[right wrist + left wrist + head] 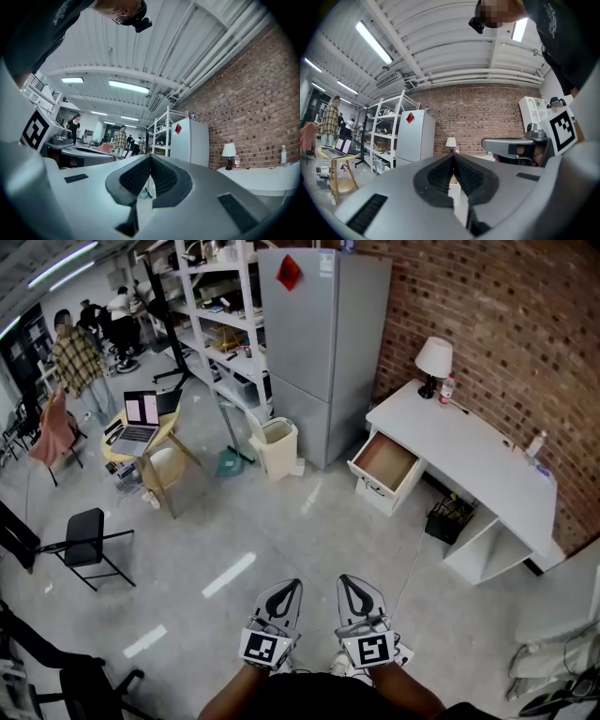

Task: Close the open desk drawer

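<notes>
The white desk (469, 451) stands along the brick wall at the right of the head view. Its drawer (384, 462) is pulled out at the desk's left end, with a bare brown bottom showing. My left gripper (292, 585) and right gripper (346, 581) hang side by side near the bottom edge, far from the drawer. Both are shut with nothing between the jaws. In the left gripper view the left gripper (453, 157) has its tips together. The right gripper (150, 157) looks the same in its own view, with the desk top (262, 177) to its right.
A grey fridge (323, 343) stands left of the desk, with a white bin (275, 444) and metal shelves (220, 306) beyond it. A lamp (433, 360) sits on the desk and a black bag (448, 517) under it. A laptop table (141, 432), a black chair (89, 540) and people (77, 362) are at the left.
</notes>
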`<state>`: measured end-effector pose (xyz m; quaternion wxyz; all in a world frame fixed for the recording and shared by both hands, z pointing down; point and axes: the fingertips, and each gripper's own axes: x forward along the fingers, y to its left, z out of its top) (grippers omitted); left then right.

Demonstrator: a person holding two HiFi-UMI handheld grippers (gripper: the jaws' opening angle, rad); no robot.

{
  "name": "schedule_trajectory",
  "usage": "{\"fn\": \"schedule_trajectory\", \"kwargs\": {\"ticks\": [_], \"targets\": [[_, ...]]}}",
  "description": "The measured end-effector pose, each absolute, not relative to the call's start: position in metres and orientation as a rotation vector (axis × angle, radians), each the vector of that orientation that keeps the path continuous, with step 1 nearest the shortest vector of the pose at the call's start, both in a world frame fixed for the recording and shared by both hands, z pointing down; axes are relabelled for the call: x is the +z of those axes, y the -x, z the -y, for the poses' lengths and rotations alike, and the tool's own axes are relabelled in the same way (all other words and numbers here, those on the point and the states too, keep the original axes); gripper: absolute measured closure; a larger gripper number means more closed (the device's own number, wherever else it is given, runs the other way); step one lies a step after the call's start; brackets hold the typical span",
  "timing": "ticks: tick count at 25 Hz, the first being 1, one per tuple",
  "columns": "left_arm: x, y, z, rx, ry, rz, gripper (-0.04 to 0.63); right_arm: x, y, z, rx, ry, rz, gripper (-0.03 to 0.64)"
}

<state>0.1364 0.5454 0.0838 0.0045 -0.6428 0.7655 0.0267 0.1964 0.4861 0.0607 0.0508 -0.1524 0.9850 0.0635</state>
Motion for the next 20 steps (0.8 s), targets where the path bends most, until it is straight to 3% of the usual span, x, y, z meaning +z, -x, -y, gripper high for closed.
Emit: {"fn": "schedule_trajectory", "kwargs": {"ticks": [11, 20], "targets": [[0.083, -0.082, -0.588, 0.057, 2.131, -2.283, 0.594, 0.072, -0.154, -0.519, 0.161, 0.647, -3.017, 0.591], [0.091, -0.051, -0.56, 0.063, 2.186, -2.237, 0.594, 0.065, -0.12, -0.505, 0.219, 0.67, -2.989, 0.591]]}}
